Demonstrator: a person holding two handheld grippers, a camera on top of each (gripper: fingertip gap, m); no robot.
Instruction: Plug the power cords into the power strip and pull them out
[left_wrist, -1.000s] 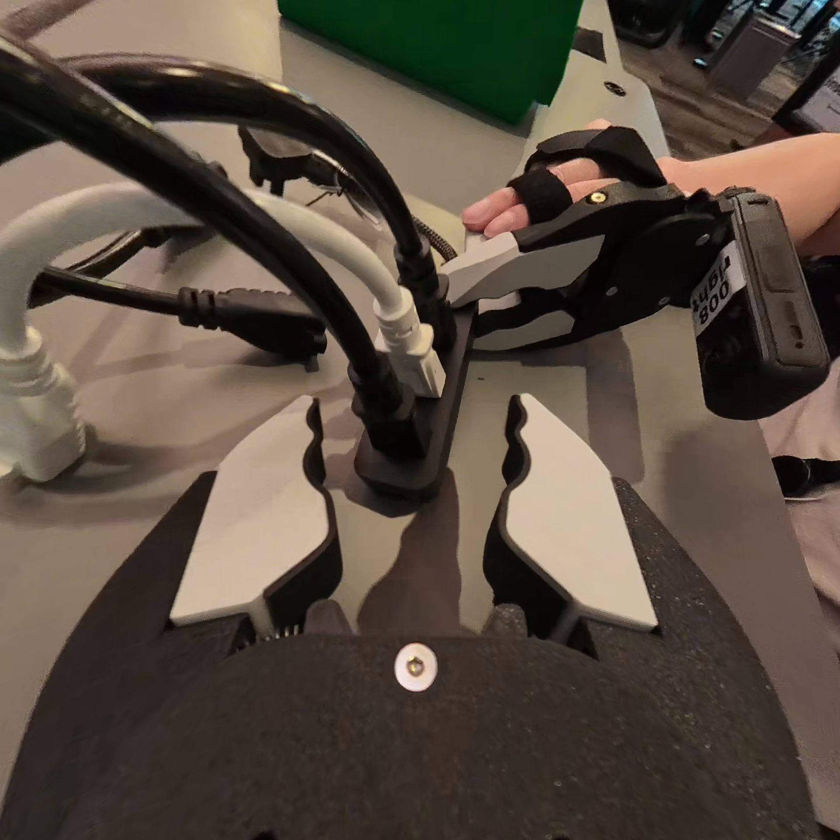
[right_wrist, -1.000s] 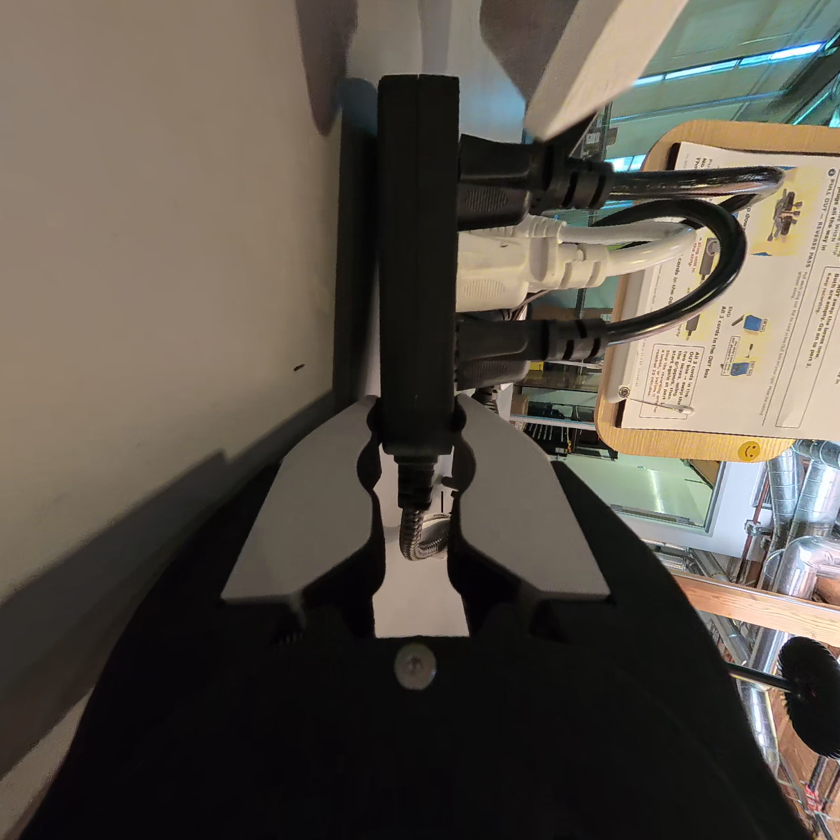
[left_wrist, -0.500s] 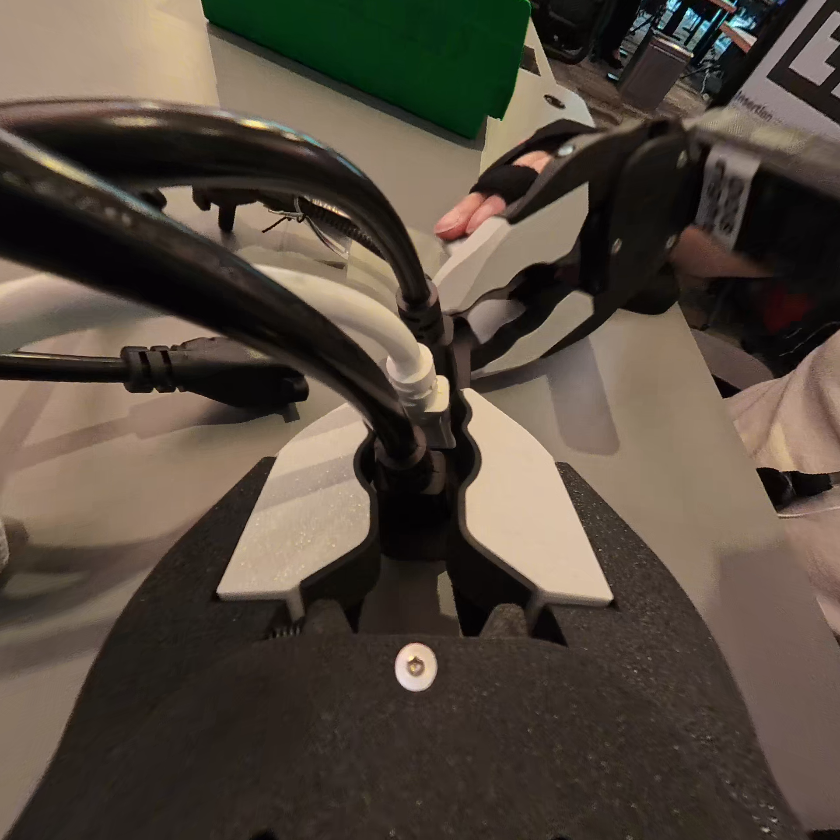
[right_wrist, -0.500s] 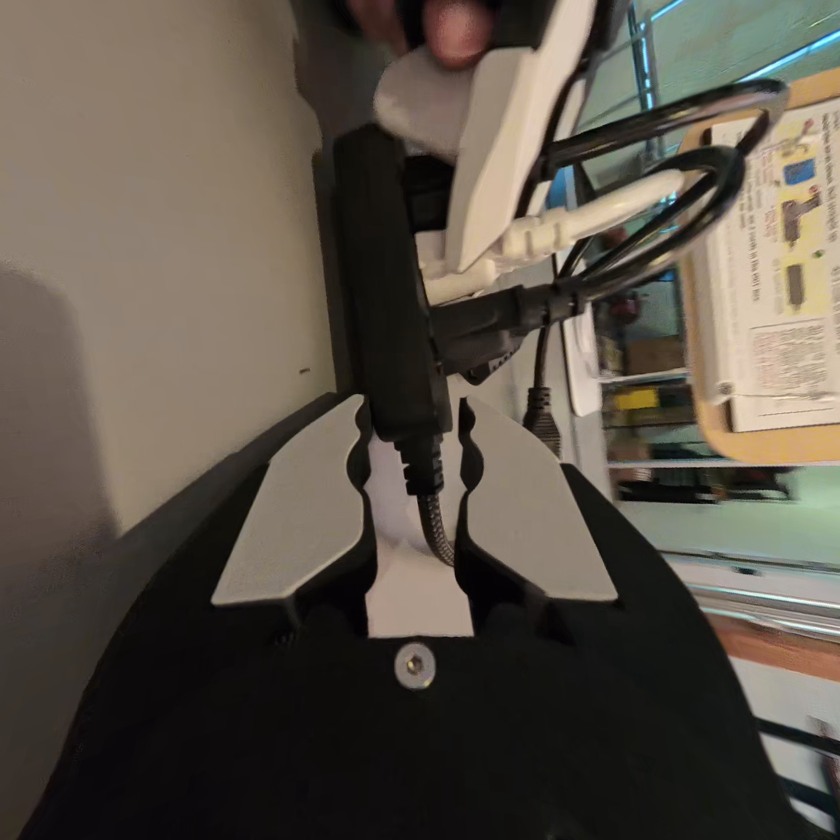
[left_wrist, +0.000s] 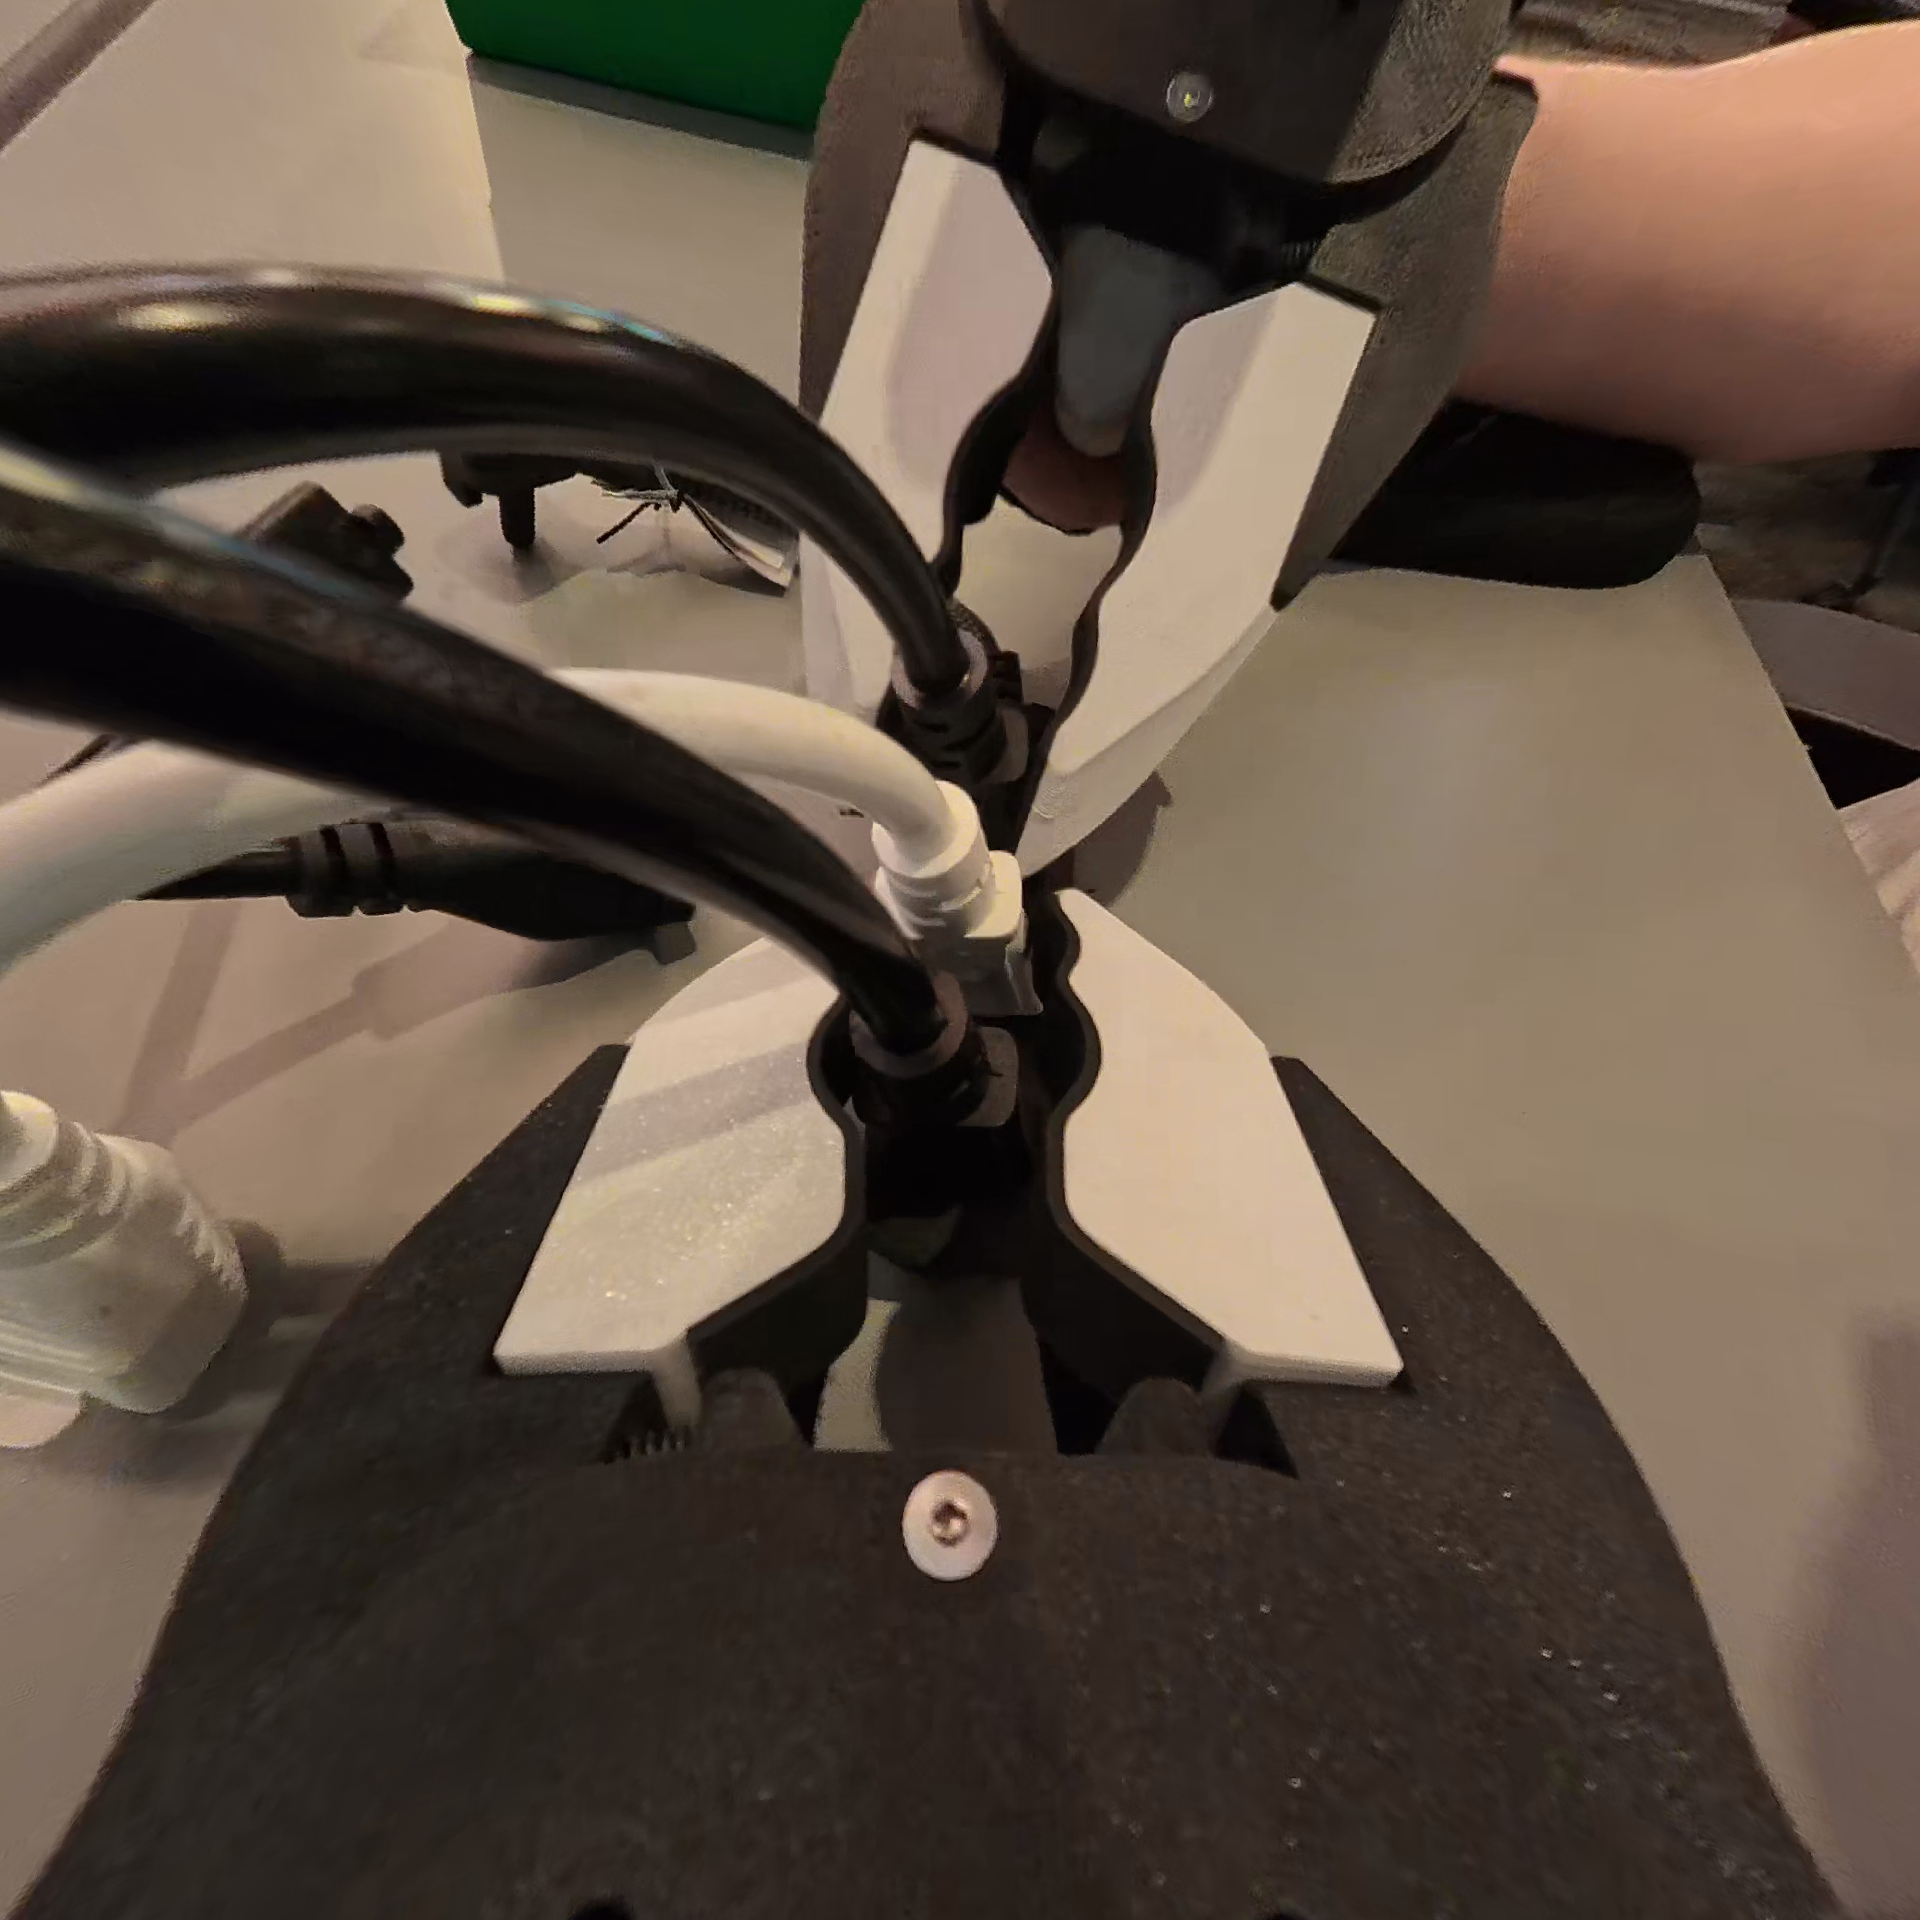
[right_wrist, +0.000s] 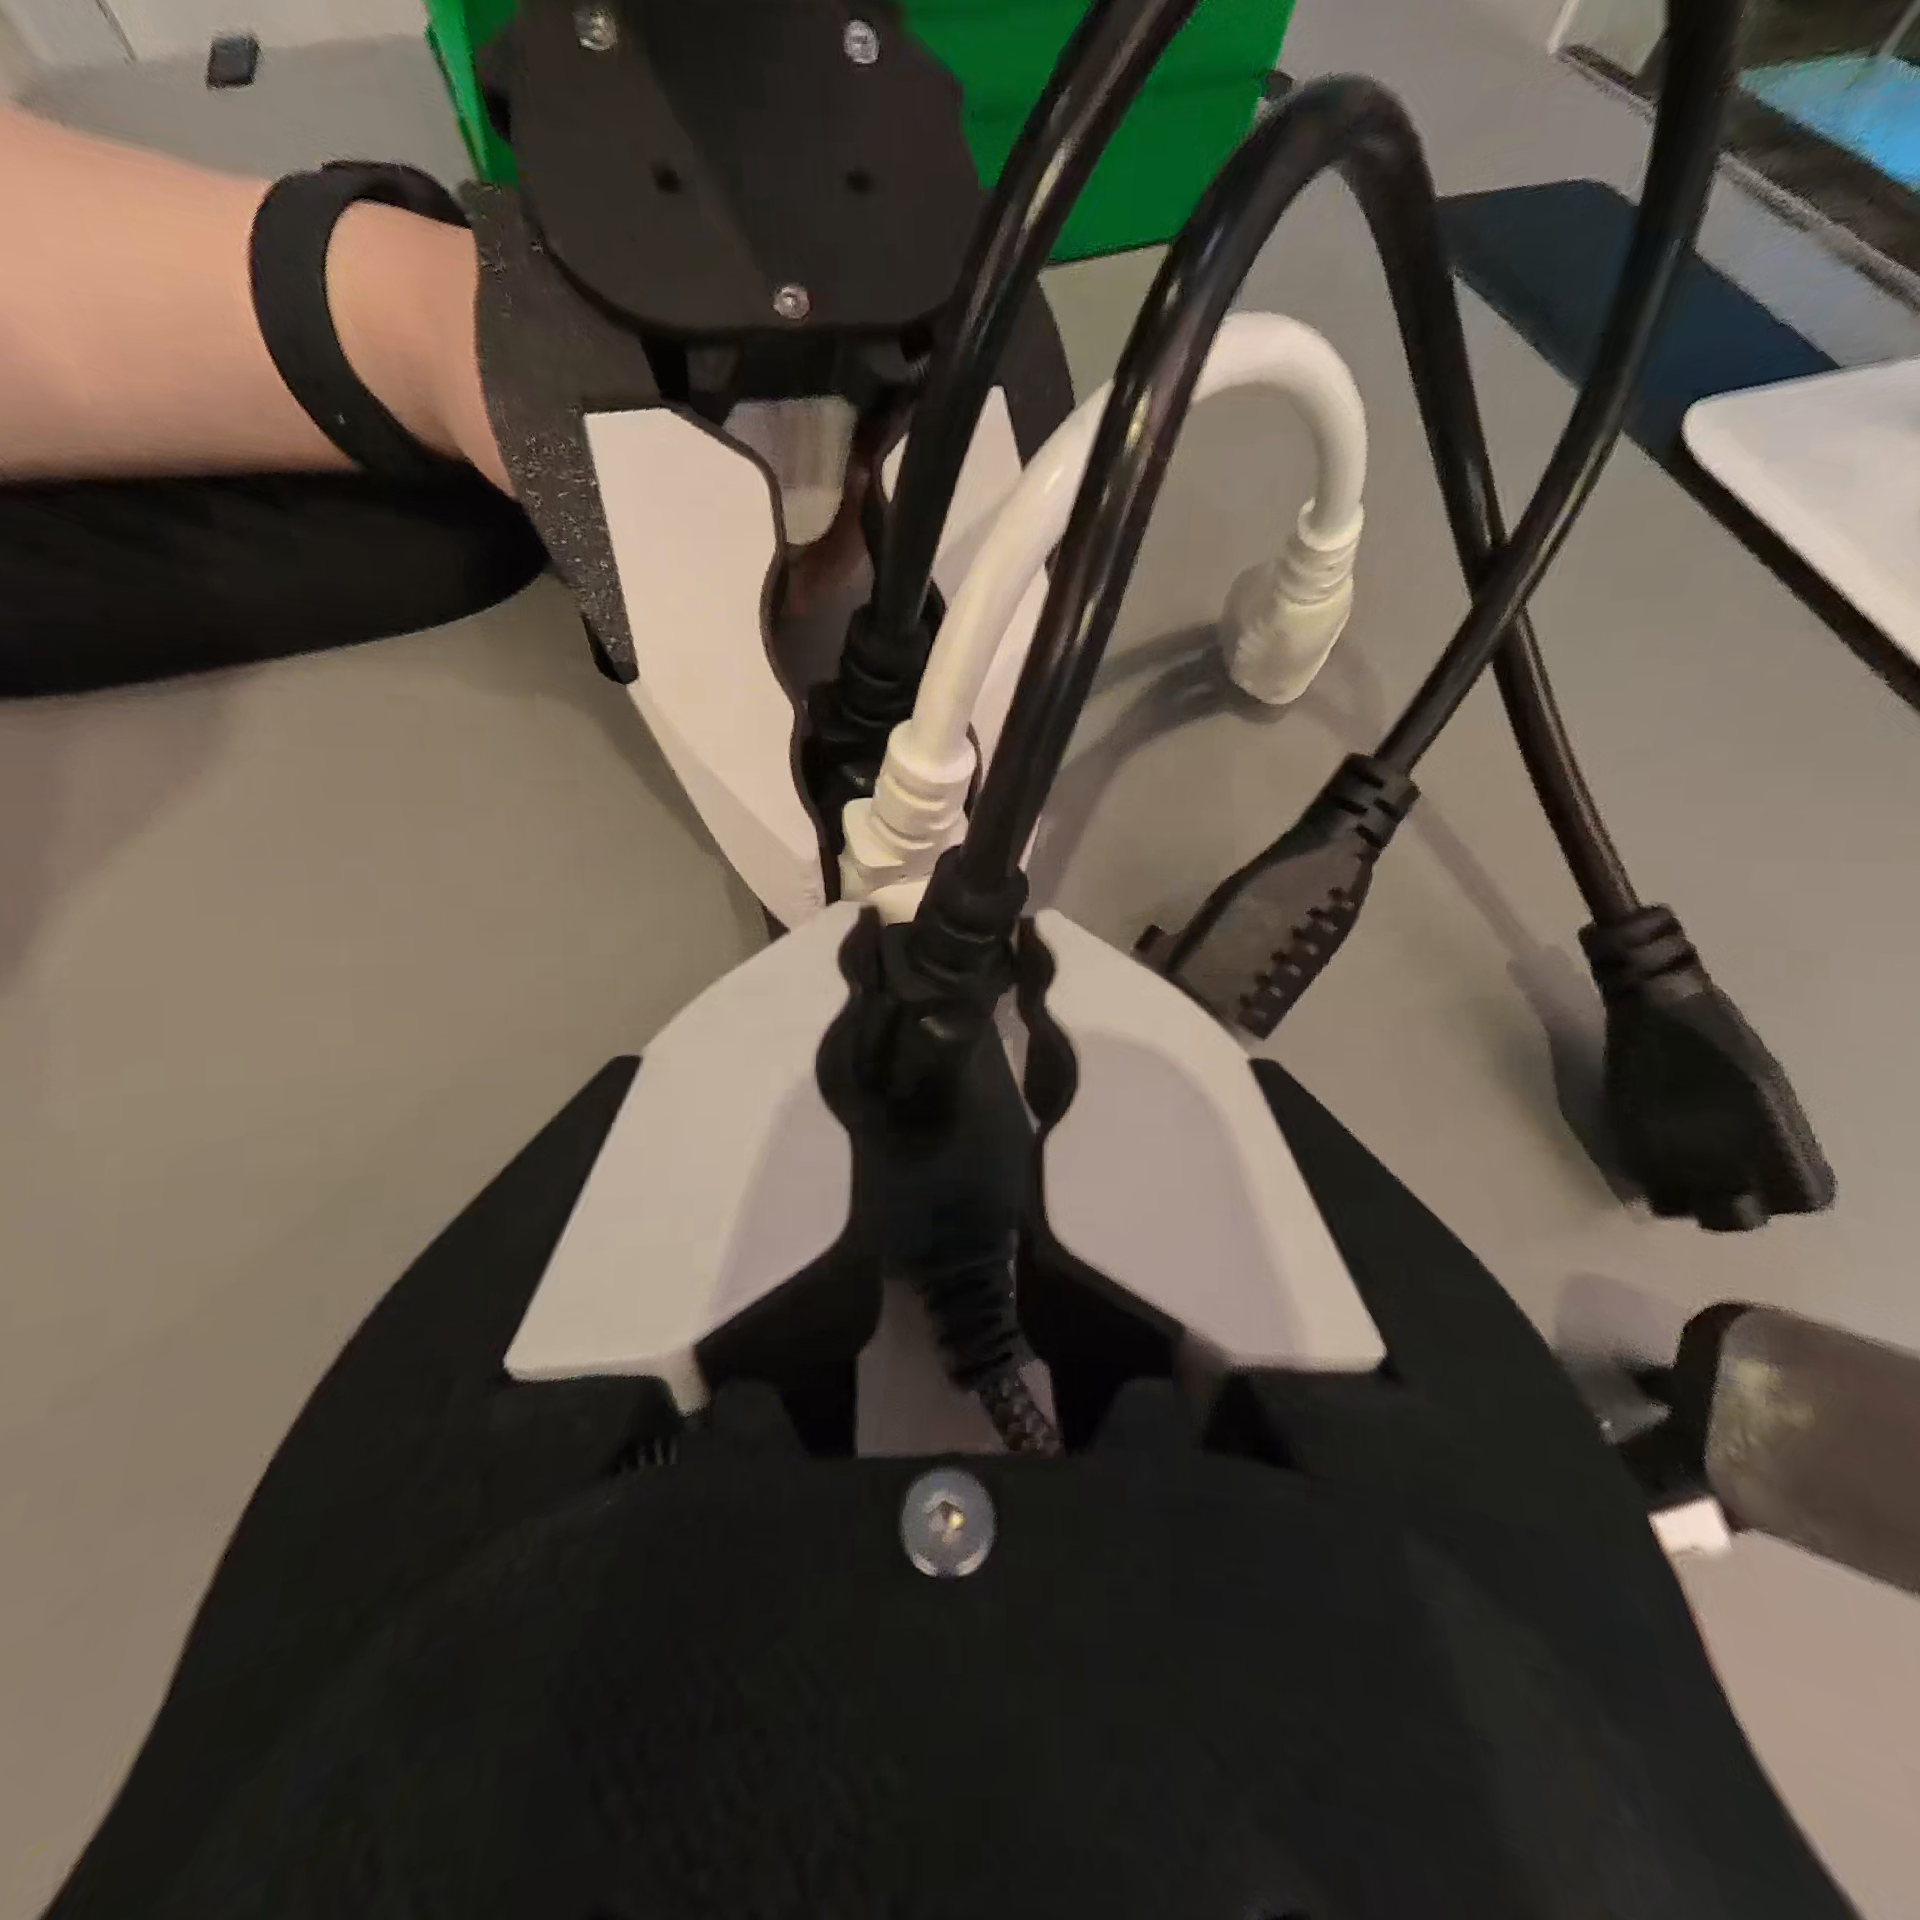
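Note:
A black power strip (right_wrist: 935, 1132) carries three plugs in a row: a black one, a white one and another black one. My left gripper (left_wrist: 945, 997) is shut on the black plug (left_wrist: 914, 1065) at its end of the strip. The white plug (left_wrist: 951, 883) and the far black plug (left_wrist: 956, 707) stand behind it. My right gripper (right_wrist: 940, 966) faces the left one and is shut on the strip's other end, where a braided cable (right_wrist: 1013, 1403) leaves. The right gripper also shows in the left wrist view (left_wrist: 977, 748). Most of the strip is hidden.
The cords arch over the grey table (right_wrist: 364, 935). Their loose ends lie on it: a white connector (right_wrist: 1294, 613) and two black ones (right_wrist: 1288, 883) (right_wrist: 1694, 1101). A green box (right_wrist: 1143, 135) stands at the back. A white board (right_wrist: 1829, 499) lies at the right edge. Only a small space, under 4 cm, lies between the two pairs of fingers.
My left gripper moved forward and closed on the end black plug. My right gripper kept its hold on the strip and rolled from sideways to upright, now facing the left one.

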